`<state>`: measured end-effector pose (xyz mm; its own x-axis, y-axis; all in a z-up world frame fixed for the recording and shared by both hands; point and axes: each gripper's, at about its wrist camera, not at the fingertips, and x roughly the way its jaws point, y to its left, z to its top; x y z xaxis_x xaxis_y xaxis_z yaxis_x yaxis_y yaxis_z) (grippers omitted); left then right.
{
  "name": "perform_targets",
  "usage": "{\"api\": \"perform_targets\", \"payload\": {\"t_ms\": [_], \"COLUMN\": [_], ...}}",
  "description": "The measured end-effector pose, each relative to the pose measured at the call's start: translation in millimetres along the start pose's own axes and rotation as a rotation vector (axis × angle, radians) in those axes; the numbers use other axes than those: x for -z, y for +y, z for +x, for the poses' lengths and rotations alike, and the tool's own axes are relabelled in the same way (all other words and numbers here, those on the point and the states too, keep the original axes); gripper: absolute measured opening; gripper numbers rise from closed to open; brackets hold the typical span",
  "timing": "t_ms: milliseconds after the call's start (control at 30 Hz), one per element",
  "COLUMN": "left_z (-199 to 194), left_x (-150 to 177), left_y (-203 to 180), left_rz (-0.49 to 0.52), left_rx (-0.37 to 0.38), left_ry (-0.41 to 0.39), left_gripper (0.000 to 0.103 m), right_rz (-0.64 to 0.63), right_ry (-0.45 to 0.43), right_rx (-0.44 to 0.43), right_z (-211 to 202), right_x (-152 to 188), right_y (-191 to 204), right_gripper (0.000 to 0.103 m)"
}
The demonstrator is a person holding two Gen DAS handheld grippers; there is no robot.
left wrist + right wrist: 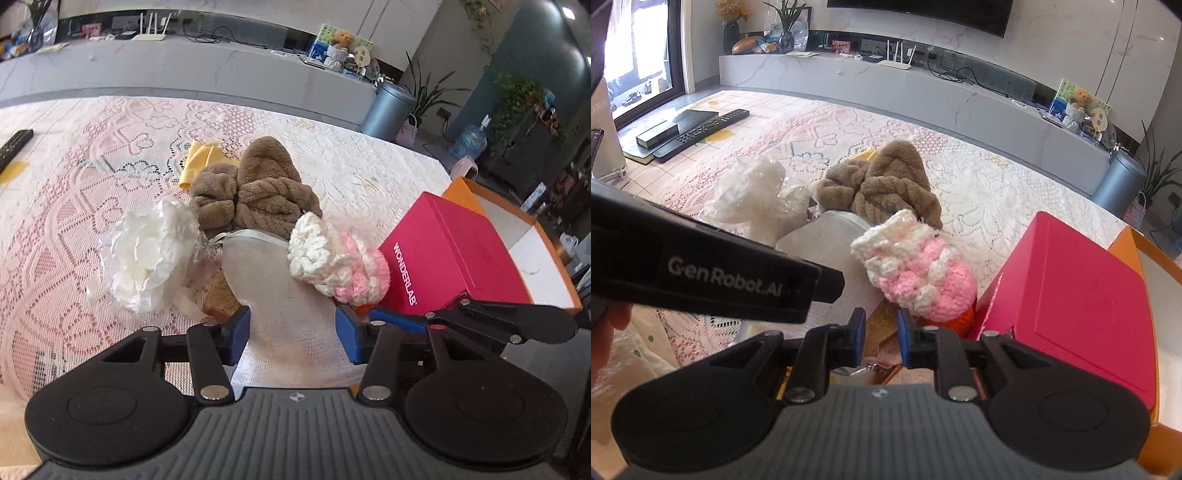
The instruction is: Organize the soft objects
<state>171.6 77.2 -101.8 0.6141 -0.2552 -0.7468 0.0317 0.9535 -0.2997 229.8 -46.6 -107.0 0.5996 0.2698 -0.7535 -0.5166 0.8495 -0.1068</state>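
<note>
Little looks sorted yet, I'd judge: the soft things sit heaped mid-frame on the lace-covered desk (92, 206) — brown plush slippers (258, 188), a pink-and-white crocheted piece (332, 258), a grey sock-like cloth (266, 273) and a crumpled white bag (144, 254). The red box (450, 254) rests at right, over an open orange box (532, 221) that seems nearly bare.

Both hands angle downward at the pile. The left gripper (293, 332) has its fingers apart, straddling the grey cloth without pinching it. The right gripper (881, 338) has fingers drawn narrow; something tan lies between them, but I cannot tell whether it is gripped.
</note>
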Motion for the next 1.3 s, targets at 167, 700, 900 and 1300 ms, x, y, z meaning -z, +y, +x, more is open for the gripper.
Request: {"api": "perform_targets", "payload": {"t_ms": [167,700,900,1300], "left_z": [7,-54,-79,-77], "left_x": [-3,-5,-24,-64], "left_y": [-7,-20,-15,39], "left_rz": [0.056,0.130,0.141,0.095], "left_rx": [-0.081,-0.151,-0.157,-0.221], "left_ry": [0.015,-0.161,-0.259,-0.364], "left_gripper": [0.020,0.000,0.000,0.000], "right_rz": [0.012,0.002,-0.028,-0.095], "right_ry": [0.012,-0.046,-0.089,-0.085], "right_rx": [-0.003,-0.025,-0.045,-0.100], "right_z": [2,-34,-49,-16], "right_x": [1,-16,-40,-110], "right_y": [-1,1,4,9], "right_gripper": [0.018,0.018,0.018,0.024]}}
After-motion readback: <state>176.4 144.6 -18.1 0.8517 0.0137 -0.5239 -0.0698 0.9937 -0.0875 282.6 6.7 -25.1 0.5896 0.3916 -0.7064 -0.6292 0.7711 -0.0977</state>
